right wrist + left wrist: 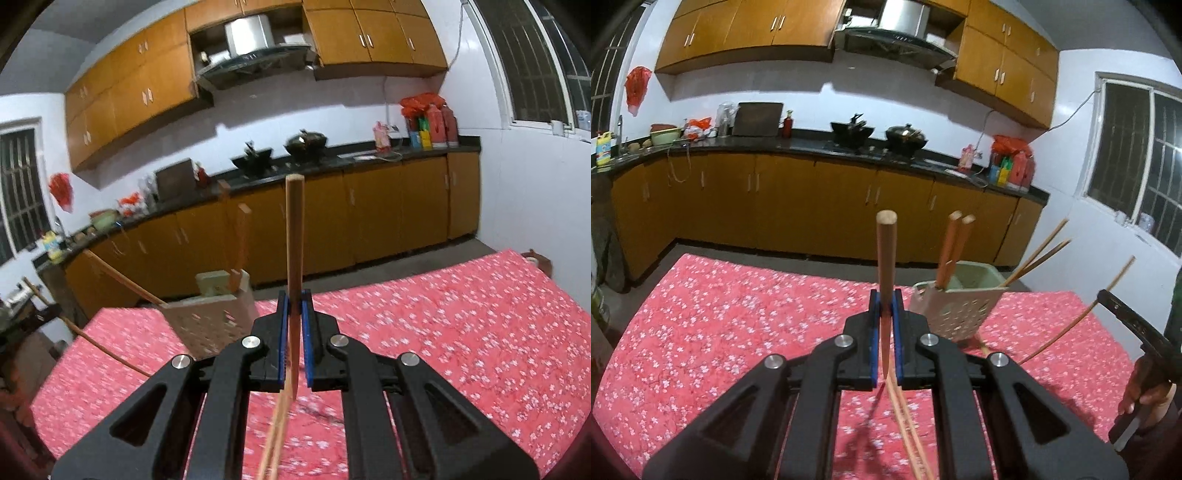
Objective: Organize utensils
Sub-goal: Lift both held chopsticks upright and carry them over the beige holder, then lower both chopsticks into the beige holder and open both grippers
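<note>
My left gripper (885, 301) is shut on a wooden chopstick (886, 254) that stands up between the blue pads. Just right of it a pale green perforated utensil holder (955, 299) sits on the table with several chopsticks (955, 247) leaning in it. My right gripper (294, 299) is shut on another wooden chopstick (294, 236), also upright. The holder shows in the right wrist view (212, 314) to the left of that gripper. The right gripper's handle and the hand on it appear at the left view's right edge (1137, 332).
The table carries a red floral cloth (738, 306). A loose thin stick (1078, 317) slants over the table at right. Kitchen counter and wooden cabinets (812, 199) run behind, with woks, bottles and bags on top.
</note>
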